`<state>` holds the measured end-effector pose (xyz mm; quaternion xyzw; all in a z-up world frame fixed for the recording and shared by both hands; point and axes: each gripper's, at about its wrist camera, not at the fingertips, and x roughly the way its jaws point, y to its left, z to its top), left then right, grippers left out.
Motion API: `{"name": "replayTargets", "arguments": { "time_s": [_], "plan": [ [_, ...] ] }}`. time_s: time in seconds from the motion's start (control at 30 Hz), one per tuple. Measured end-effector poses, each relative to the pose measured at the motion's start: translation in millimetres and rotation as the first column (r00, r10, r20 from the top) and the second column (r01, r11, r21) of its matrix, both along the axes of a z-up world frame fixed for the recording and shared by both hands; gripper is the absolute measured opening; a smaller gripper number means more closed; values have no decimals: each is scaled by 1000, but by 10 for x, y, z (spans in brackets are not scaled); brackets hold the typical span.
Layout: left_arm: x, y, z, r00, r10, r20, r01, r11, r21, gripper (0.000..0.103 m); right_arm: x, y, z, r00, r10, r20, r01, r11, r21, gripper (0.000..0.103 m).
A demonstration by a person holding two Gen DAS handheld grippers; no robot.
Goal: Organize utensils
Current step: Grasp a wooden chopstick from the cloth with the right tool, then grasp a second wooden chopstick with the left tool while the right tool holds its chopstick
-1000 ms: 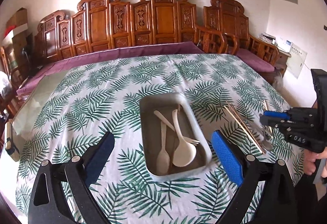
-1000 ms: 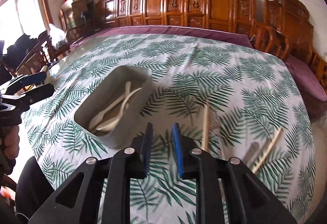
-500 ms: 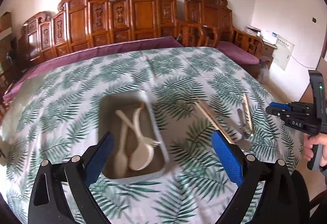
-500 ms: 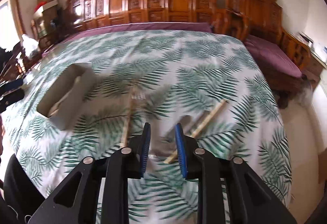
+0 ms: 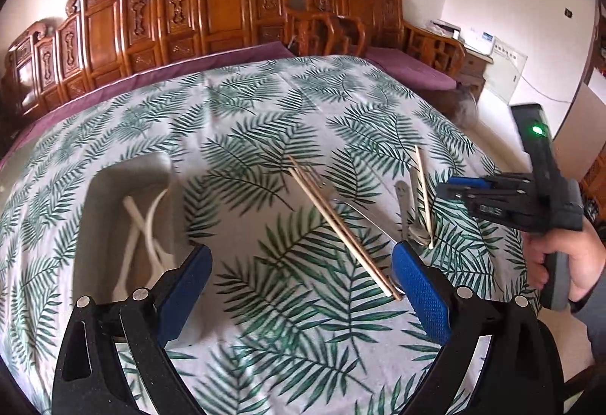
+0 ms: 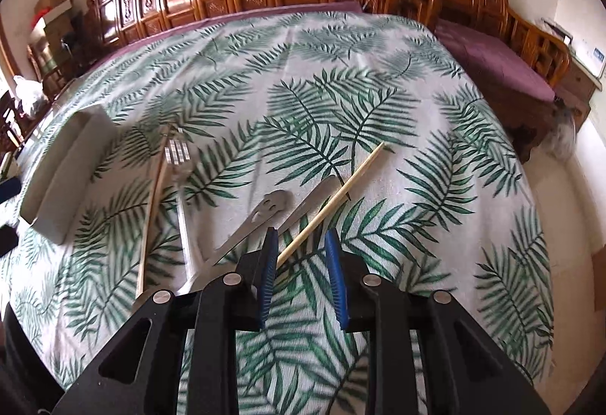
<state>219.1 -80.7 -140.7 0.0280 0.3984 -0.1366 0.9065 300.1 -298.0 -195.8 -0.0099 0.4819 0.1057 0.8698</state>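
A grey tray (image 5: 94,187) at the left holds cream plastic spoons and a fork (image 5: 147,225). On the leaf-print cloth lie a pair of wooden chopsticks (image 5: 341,225), a metal fork (image 6: 178,165), metal spoons (image 6: 272,210) and a single chopstick (image 6: 341,191). My left gripper (image 5: 303,282) stands wide open and low over the cloth, its right pad beside the pair's near end. My right gripper (image 6: 302,263) has a narrow gap between its pads. The single chopstick's near end lies below that gap, untouched. In the left wrist view the right gripper (image 5: 454,189) hovers by the spoons.
Carved wooden chairs (image 5: 227,5) and a purple cushion (image 6: 492,62) line the far side of the table. The cloth's right edge (image 6: 538,225) drops to the floor. A hand (image 5: 560,263) holds the right gripper at the right.
My left gripper has shifted right, from over the tray to the chopstick pair. The right gripper has swung right and down over the loose metal utensils and single chopstick.
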Motion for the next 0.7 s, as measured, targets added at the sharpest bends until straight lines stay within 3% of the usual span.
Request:
{"name": "replayTargets", "arguments": {
  "time_s": [0.4,0.53,0.7],
  "plan": [
    [73,-197,-145,999,-19,-30,20,1000,13,92,170,-4,-214,997,-45,-58,40,995,-88,19],
    [89,-262,-190,999,-31,-38,31,999,20,92,134,-123,-217,995,-68,-72,62,994,-87,9],
    [132,-388,-255,996,-64,-62,66,997,30,92,11,-234,-209,995,-54,-87,47,996,-78,6]
  ]
}}
